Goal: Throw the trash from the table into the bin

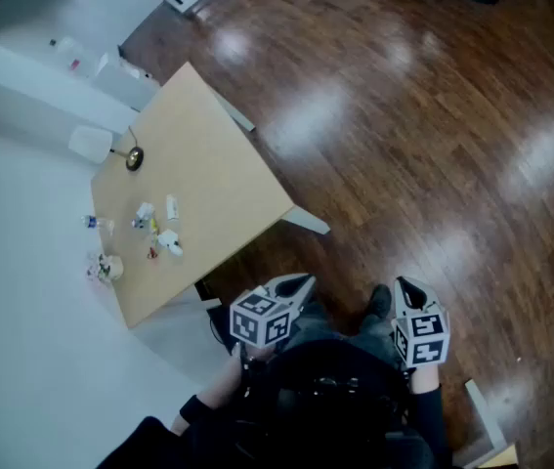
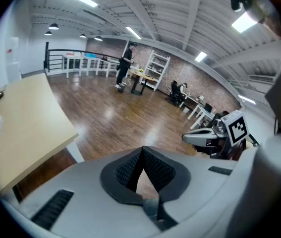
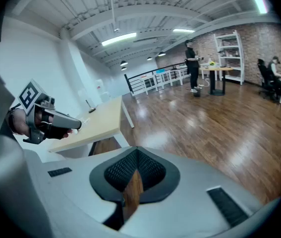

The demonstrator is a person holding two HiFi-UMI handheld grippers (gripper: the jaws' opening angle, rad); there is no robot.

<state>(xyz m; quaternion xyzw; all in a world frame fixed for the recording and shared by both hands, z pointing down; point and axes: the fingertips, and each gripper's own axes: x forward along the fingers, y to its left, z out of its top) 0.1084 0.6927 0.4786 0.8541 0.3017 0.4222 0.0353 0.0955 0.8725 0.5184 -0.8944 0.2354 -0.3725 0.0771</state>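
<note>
Small trash scraps [image 1: 169, 245] scattered over the left end of the light wooden table [image 1: 220, 179], none held. Farther along the same side, a spoon-like utensil [image 1: 134, 156]; just beside that corner, a white container [image 1: 91, 143]. Near the table's closest corner, over dark wooden floor [image 1: 404, 115], left gripper [image 1: 301, 281] and right gripper [image 1: 405, 284], both tilted downward. Jaws of all 2 pressed together at the tips, pinching nothing.
</note>
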